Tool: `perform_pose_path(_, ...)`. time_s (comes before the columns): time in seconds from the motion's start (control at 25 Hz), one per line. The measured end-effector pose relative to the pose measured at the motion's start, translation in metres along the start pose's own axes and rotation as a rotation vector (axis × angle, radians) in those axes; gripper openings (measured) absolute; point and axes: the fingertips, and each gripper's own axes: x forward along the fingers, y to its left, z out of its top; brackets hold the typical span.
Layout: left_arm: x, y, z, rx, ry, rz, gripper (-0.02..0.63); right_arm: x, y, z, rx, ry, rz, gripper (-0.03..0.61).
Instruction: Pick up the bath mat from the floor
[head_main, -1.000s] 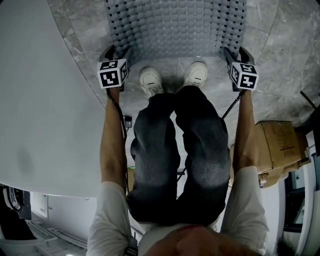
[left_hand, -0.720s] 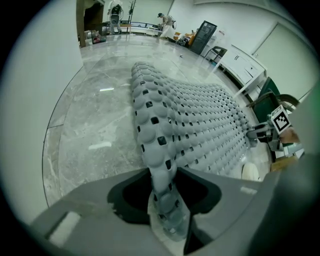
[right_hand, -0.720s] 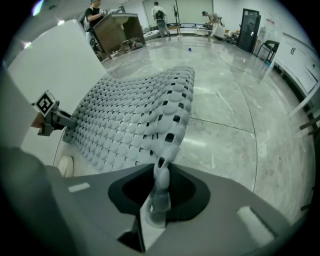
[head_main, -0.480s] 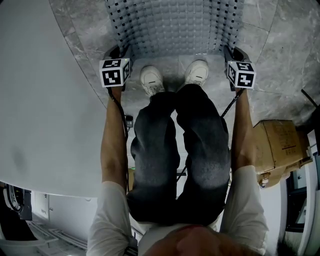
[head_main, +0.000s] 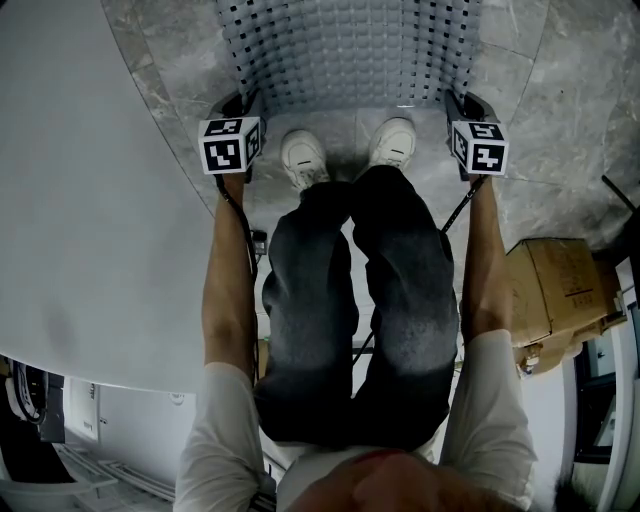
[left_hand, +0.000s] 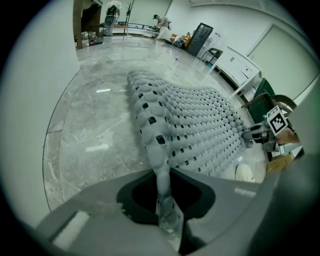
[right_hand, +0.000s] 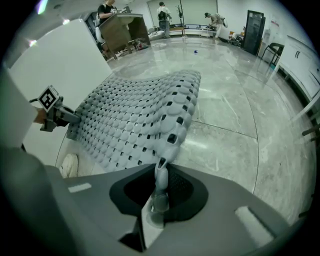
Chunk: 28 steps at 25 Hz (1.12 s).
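A curved white panel (head_main: 80, 200) hems us in along the whole left, near the bath mat's (head_main: 350, 50) left edge, leaving only a strip of marble floor (head_main: 570, 110) there. Right of the mat the floor lies open (past its far end too). A cardboard box (head_main: 560, 290) stands back by our right arm, and our shoes (head_main: 300, 158) stand just short of the mat's near edge.

Bath mat (head_main: 350, 50): pale grey, a grid of raised bumps dotted with dark square holes. Floor (head_main: 570, 80): glossy grey marble with lighter veining. Your left hand-held gripper (left_hand: 167, 215) and right hand-held gripper (right_hand: 157, 200): plain grey bodies, cubes with black-and-white square markers (same style on both). Your shoes (head_main: 300, 160) are white, trousers (head_main: 350, 300) black fading to grey in patches, sleeves (head_main: 215, 430) off-white. Cardboard box (head_main: 560, 290): brown. Curved panel (head_main: 80, 200) at your left: plain white.
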Motion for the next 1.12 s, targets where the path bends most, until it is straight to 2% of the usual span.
perform_pose_path(0.52, -0.046, -0.018, 0.005, 0.014, 0.01, -0.005, 0.055, -0.043, 0.024, 0.001, -0.046, 0.046, 0.001, 0.044)
perform_pose_path(1.12, -0.122, -0.046, -0.024, -0.021, 0.019, -0.02, 0.051, -0.124, 0.051, 0.001, -0.117, 0.081, 0.009, 0.044)
